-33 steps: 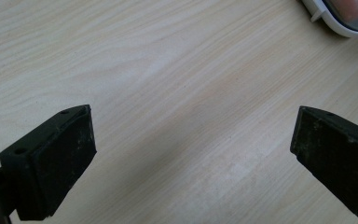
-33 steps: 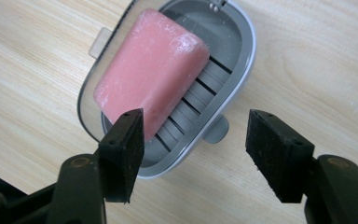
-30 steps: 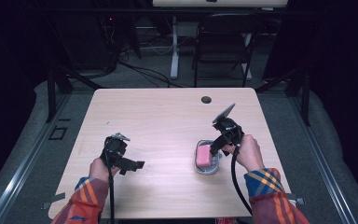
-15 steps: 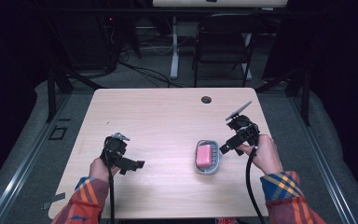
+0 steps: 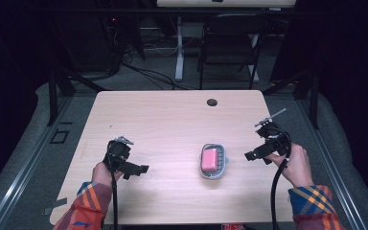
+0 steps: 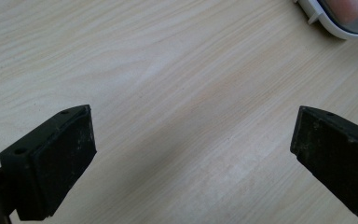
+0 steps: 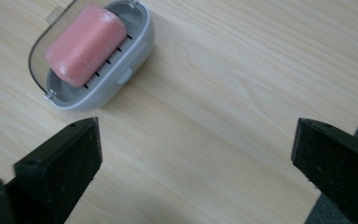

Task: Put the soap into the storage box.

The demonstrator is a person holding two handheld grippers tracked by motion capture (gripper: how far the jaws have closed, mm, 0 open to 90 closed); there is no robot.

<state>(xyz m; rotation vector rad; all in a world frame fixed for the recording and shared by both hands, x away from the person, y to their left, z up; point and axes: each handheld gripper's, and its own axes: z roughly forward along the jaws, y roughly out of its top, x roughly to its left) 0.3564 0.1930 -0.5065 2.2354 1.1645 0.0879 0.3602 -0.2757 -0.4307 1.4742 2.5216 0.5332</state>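
Overhead, pale wood table [image 5: 163,120], dark room, folding chair [image 5: 230,48] behind

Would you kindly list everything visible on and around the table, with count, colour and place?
Pink bar of soap: one, pink, lying in the dish.
Grey plastic soap dish: one, light grey, on the table right of centre, between the two grippers.
Light wooden table: one, pale wood, with a dark round hole near its far edge.
Black folding chair: one, black, on the floor beyond the table.
Cables on the floor: several, black, behind the table.
Left gripper: one, black, low over the table's near left, jaws open, nothing between them.
Right gripper: one, black, right of the dish and apart from it, jaws just opened wide, nothing between them.
Sleeves: two, orange and blue plaid, at the bottom edge.
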